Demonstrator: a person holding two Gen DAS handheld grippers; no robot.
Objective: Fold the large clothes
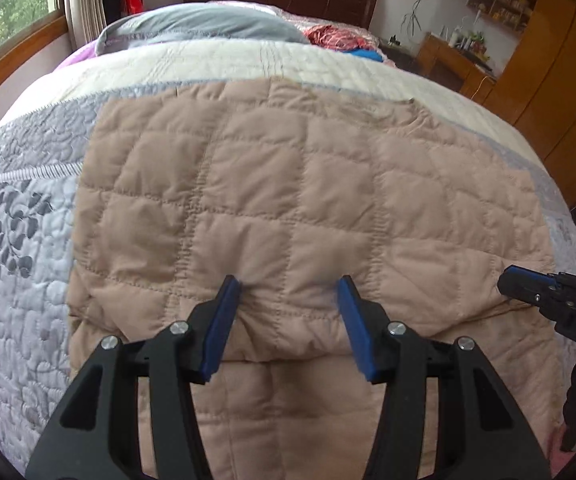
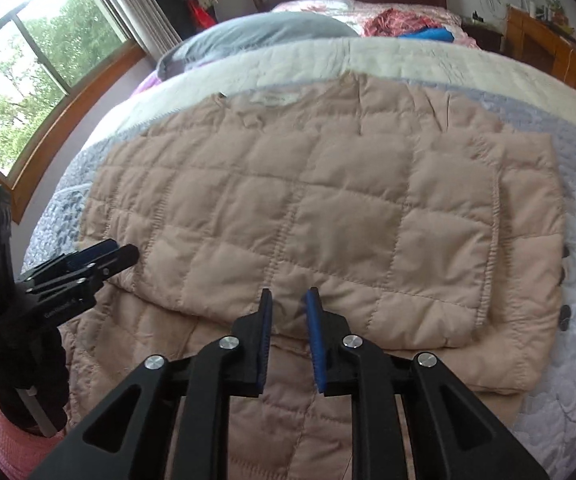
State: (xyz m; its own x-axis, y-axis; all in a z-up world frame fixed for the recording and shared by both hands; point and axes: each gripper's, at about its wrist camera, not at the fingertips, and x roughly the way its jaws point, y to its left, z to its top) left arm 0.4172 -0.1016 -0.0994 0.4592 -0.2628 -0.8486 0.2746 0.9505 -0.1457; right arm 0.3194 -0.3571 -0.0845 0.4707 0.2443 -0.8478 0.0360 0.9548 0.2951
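Observation:
A beige quilted jacket (image 1: 288,200) lies flat on the bed, its upper part folded over towards me; it also shows in the right wrist view (image 2: 308,200). My left gripper (image 1: 290,284) is open, its blue pads astride the folded edge near the jacket's left side, nothing held. It also shows from the side in the right wrist view (image 2: 115,254). My right gripper (image 2: 290,298) is open with a narrow gap, tips at the folded edge near the middle, nothing between them. It also shows at the right edge of the left wrist view (image 1: 508,280).
The bed carries a grey-blue floral quilt (image 1: 19,260) with a cream band (image 1: 247,60). A grey pillow (image 1: 203,26) and red and blue clothes (image 1: 340,38) lie near the dark headboard. A window is at left, wooden furniture (image 1: 548,80) at right.

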